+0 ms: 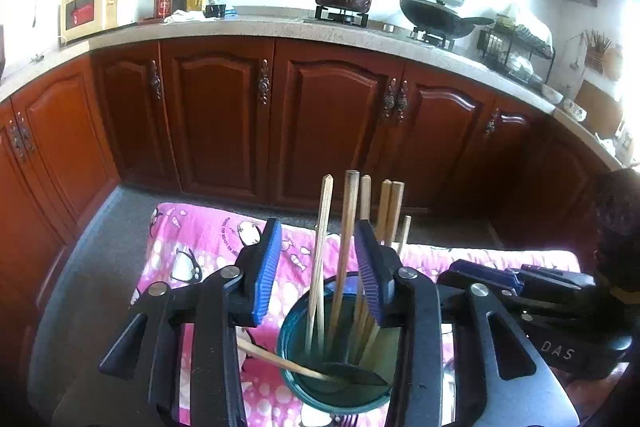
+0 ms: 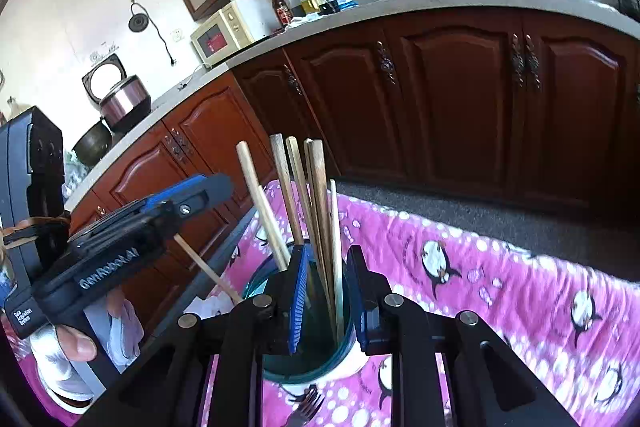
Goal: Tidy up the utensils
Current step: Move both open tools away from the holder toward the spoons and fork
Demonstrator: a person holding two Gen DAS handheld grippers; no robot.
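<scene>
**Chopsticks in the cup, both claws spread**

Dark red kitchen cabinets (image 1: 332,115) fill the background behind a pink penguin-print cloth (image 1: 192,251) on which a teal-rimmed cup (image 1: 336,379) stands with a bundle of wooden chopsticks (image 1: 346,247) upright inside.

Only the left wrist view shows one loose chopstick (image 1: 280,361) lying across the cup's rim toward 9 o'clock, plus the dish rack (image 1: 516,51) at 2 o'clock on the counter. Only the right wrist view shows a rice cooker (image 2: 120,99) at 10 o'clock, a fork (image 2: 306,407) on the cloth at 6 o'clock below the cup, and the person's thumb (image 2: 78,345) gripping the other tool's handle.

Left gripper (image 1: 318,267) tilts downward over the cup, its blue pads spread wide, with two chopsticks standing free between them. Right gripper (image 2: 330,297) also tilts down, its jaws narrowly parted around two thin chopsticks, the pads not pressing them.
</scene>
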